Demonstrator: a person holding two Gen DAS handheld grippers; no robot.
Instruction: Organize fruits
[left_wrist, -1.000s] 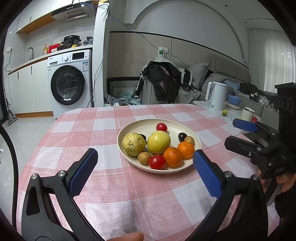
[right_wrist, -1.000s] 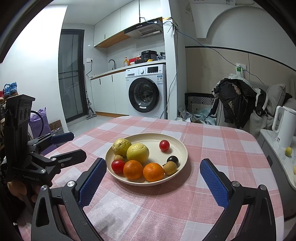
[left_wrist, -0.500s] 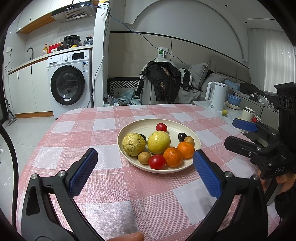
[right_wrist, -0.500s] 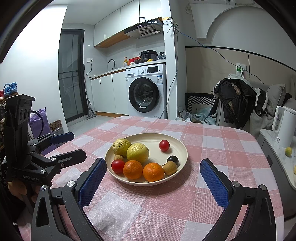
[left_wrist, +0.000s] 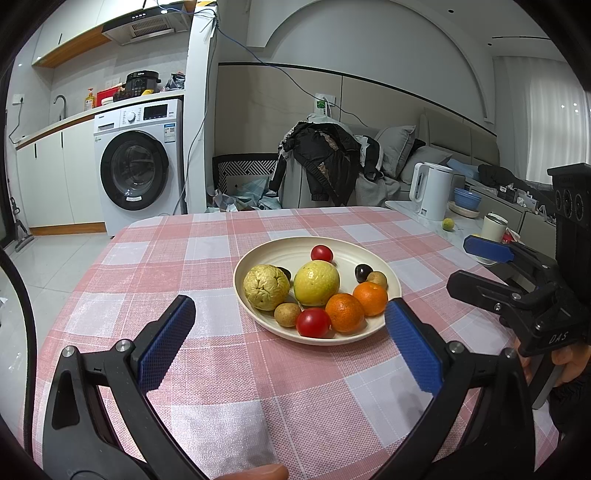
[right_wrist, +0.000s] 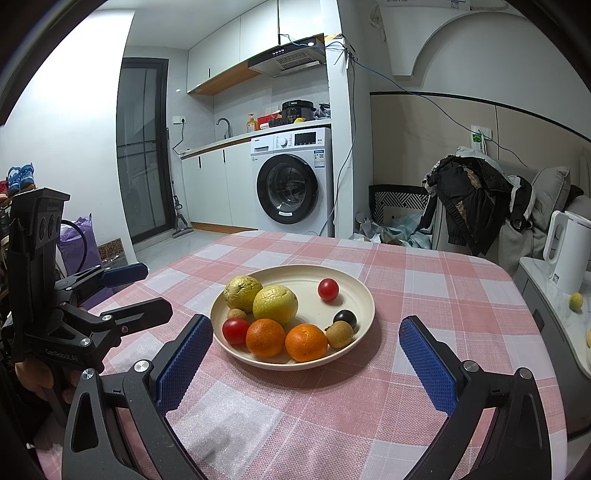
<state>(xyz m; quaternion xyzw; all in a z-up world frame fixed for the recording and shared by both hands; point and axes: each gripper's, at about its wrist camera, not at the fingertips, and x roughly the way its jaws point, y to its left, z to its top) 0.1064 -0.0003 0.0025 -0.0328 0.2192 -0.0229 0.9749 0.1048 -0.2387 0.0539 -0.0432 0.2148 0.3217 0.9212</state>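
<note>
A cream plate (left_wrist: 295, 248) (right_wrist: 356, 291) sits mid-table on the pink checked cloth. It holds two oranges (left_wrist: 344, 312) (right_wrist: 265, 337), two red tomatoes (left_wrist: 312, 322) (right_wrist: 328, 289), a yellow-green citrus (left_wrist: 316, 282) (right_wrist: 275, 304), a wrinkled yellow fruit (left_wrist: 266, 287) (right_wrist: 242, 292), small brown fruits (left_wrist: 287, 314) (right_wrist: 339, 334) and a dark plum (left_wrist: 363, 272) (right_wrist: 345, 316). My left gripper (left_wrist: 290, 345) is open, short of the plate's near rim. My right gripper (right_wrist: 304, 363) is open too, just before the plate, and shows at right in the left wrist view (left_wrist: 491, 269).
A side counter at the right carries a white kettle (left_wrist: 430, 190), a cup (left_wrist: 493, 228) and a small lime (left_wrist: 447, 223). A chair draped with dark clothes (left_wrist: 325, 162) stands beyond the table. A washing machine (left_wrist: 138, 170) is at the back left.
</note>
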